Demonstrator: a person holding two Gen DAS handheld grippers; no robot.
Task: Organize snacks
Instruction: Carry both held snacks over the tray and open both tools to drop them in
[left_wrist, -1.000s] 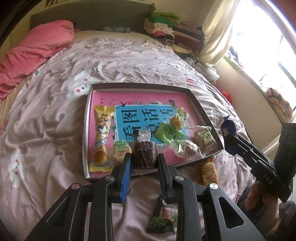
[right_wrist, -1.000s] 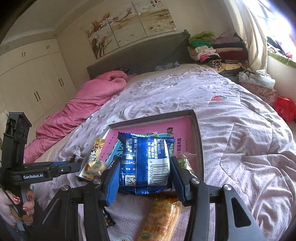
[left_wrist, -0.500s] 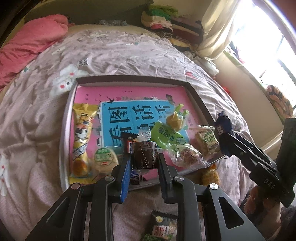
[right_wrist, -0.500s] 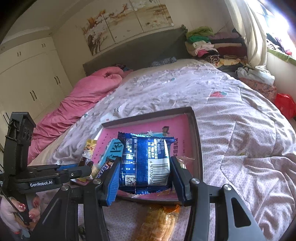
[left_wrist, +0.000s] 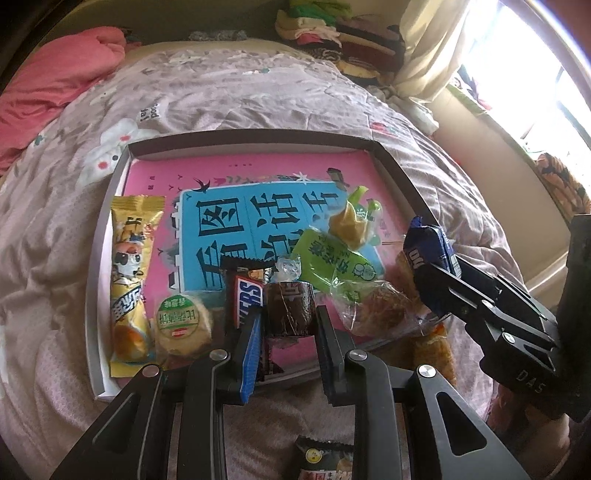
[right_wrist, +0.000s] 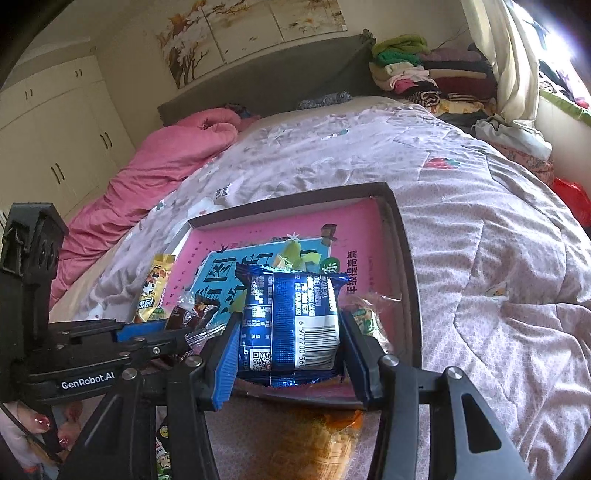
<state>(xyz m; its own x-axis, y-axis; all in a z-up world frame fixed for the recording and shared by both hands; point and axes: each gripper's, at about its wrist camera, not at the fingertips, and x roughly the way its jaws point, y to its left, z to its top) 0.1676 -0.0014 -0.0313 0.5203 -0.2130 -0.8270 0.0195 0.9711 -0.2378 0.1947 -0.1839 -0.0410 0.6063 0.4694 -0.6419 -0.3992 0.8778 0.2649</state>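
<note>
In the left wrist view, the left gripper (left_wrist: 290, 325) clenches a dark brown wrapped snack (left_wrist: 290, 308) over the near edge of the tray (left_wrist: 96, 295), beside a Snickers bar (left_wrist: 246, 300). In the right wrist view, the right gripper (right_wrist: 290, 345) grips a blue packet (right_wrist: 290, 325) above the tray's near right corner.

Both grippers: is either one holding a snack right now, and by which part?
Yes. The left gripper clamps a small dark brown wrapped snack across its sides. The right gripper grips a blue foil packet by its two side edges, barcode facing the camera.

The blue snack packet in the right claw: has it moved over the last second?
Yes. The blue snack packet, gripped by the right gripper, came forward over the tray's near rim, hiding the pink interior.
</note>
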